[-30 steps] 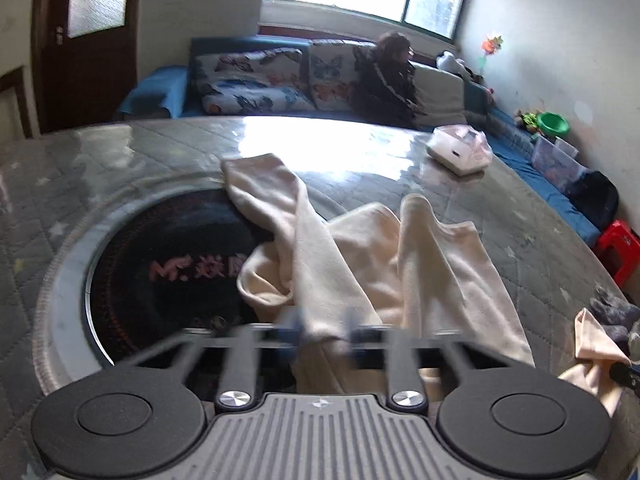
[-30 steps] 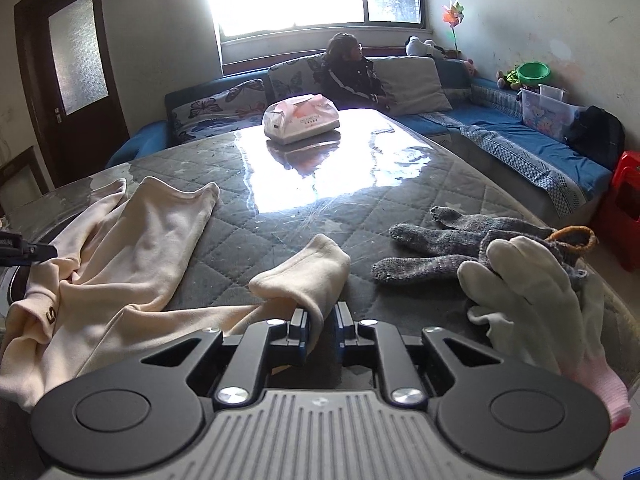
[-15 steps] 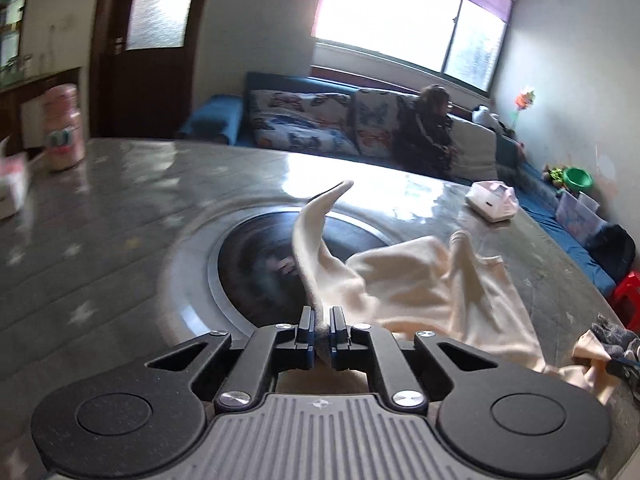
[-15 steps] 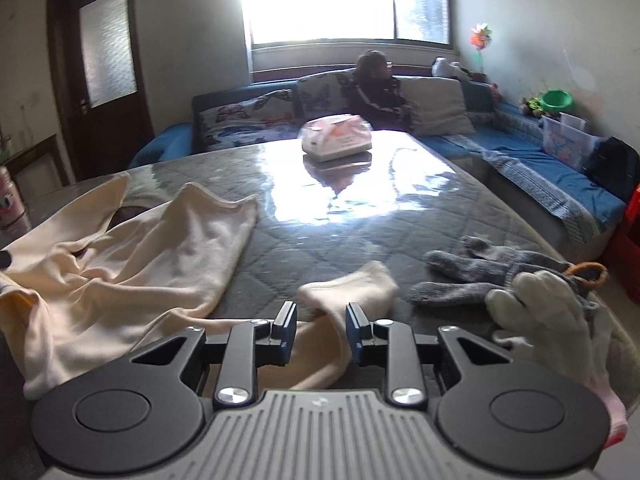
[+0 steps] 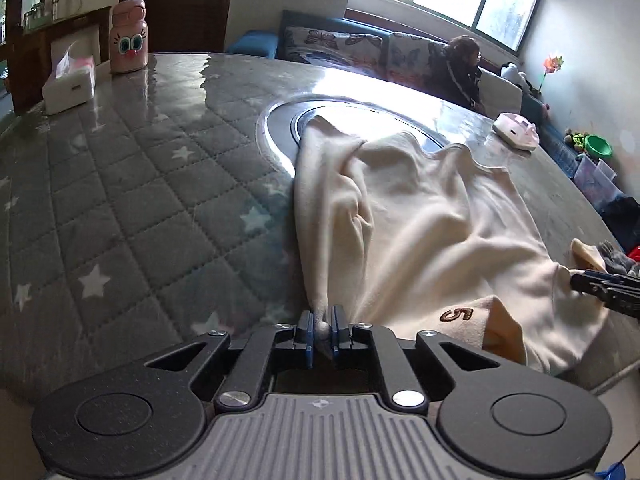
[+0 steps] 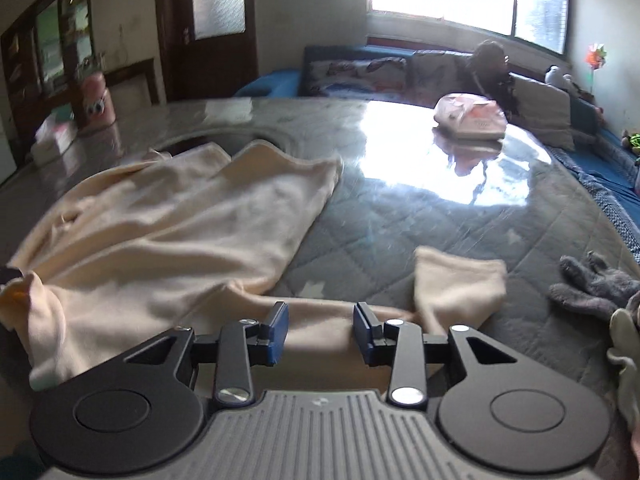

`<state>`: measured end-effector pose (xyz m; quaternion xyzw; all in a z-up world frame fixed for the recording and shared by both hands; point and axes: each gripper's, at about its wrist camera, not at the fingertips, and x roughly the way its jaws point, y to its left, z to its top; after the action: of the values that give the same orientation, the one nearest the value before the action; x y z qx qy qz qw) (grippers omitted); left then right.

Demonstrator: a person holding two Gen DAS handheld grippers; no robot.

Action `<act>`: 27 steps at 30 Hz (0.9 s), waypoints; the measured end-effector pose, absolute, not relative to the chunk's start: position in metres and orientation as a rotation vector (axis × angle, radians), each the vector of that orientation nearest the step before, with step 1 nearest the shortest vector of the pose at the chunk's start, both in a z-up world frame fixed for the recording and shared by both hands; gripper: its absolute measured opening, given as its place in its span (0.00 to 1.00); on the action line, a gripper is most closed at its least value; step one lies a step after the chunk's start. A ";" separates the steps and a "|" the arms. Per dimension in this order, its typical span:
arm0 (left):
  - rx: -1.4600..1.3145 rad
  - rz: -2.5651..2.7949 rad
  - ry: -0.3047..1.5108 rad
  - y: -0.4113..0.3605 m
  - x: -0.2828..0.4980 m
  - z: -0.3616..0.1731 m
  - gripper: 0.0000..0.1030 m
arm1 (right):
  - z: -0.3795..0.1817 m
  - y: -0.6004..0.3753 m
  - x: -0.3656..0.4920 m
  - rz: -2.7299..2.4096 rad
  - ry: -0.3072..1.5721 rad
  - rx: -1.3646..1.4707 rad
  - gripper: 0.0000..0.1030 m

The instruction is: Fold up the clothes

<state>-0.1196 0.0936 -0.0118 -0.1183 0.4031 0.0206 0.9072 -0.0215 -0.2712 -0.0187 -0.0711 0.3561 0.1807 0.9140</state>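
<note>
A cream sweater (image 5: 420, 220) with a brown "5" lies spread over the quilted grey table (image 5: 120, 208). My left gripper (image 5: 322, 326) pinches a bunched end of its sleeve near the table's front edge. Its jaws are opening slightly, and cloth still sits pressed between the pads. In the right wrist view the sweater (image 6: 180, 232) covers the left half. Its other sleeve runs under my right gripper (image 6: 320, 328) and ends in a cuff (image 6: 460, 284) flat on the table. These jaws are opening and stand apart above the sleeve without touching it. The right gripper (image 5: 604, 288) also shows at the left view's right edge.
A round inset hob (image 5: 280, 120) lies under the sweater's far edge. A pink bottle (image 5: 129, 36) and a tissue box (image 5: 68, 84) stand far left, and a pink tissue pack (image 6: 468, 118) far right. Grey gloves (image 6: 592, 284) and a white glove (image 6: 624, 340) lie to the right. A person (image 5: 460, 68) sits on the sofa behind.
My left gripper has dragged the sleeve sideways off the hob, stretching the sweater flatter. My right gripper has let go of the cuff and spread its jaws; the cuff lies on the table.
</note>
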 end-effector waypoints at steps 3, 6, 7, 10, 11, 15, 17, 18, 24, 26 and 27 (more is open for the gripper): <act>-0.252 0.028 0.852 0.098 -0.124 -0.008 0.12 | -0.023 -0.279 -0.028 0.367 0.748 -0.152 0.39; -0.242 0.011 0.870 0.097 -0.124 -0.006 0.12 | -0.021 -0.290 -0.032 0.335 0.754 -0.151 0.45; -0.226 0.003 0.873 0.095 -0.125 -0.004 0.12 | -0.021 -0.294 -0.032 0.323 0.756 -0.149 0.45; -0.190 -0.020 0.891 0.093 -0.127 -0.004 0.12 | -0.020 -0.313 -0.028 0.282 0.767 -0.135 0.45; -0.180 -0.032 0.902 0.091 -0.127 -0.005 0.12 | -0.021 -0.317 -0.028 0.270 0.769 -0.132 0.45; -0.139 -0.045 0.880 0.093 -0.125 0.007 0.15 | -0.016 -0.327 -0.024 0.264 0.770 -0.124 0.45; -0.118 -0.040 0.847 0.095 -0.119 0.017 0.16 | -0.011 -0.322 -0.019 0.278 0.751 -0.131 0.45; -0.108 -0.044 0.830 0.095 -0.115 0.022 0.19 | -0.008 -0.320 -0.016 0.285 0.742 -0.134 0.45; -0.091 -0.062 0.735 0.089 -0.067 0.038 0.32 | 0.005 -0.301 0.005 0.339 0.703 -0.144 0.45; -0.083 -0.064 0.712 0.085 -0.044 0.035 0.35 | 0.007 -0.292 0.014 0.361 0.696 -0.144 0.45; -0.078 -0.063 0.705 0.083 -0.031 0.032 0.35 | 0.007 -0.287 0.019 0.372 0.697 -0.146 0.45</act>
<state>-0.0305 0.0825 0.0323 -0.0384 0.3453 -0.0311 0.9372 0.0189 -0.2873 0.0072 -0.0711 0.3391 0.1809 0.9205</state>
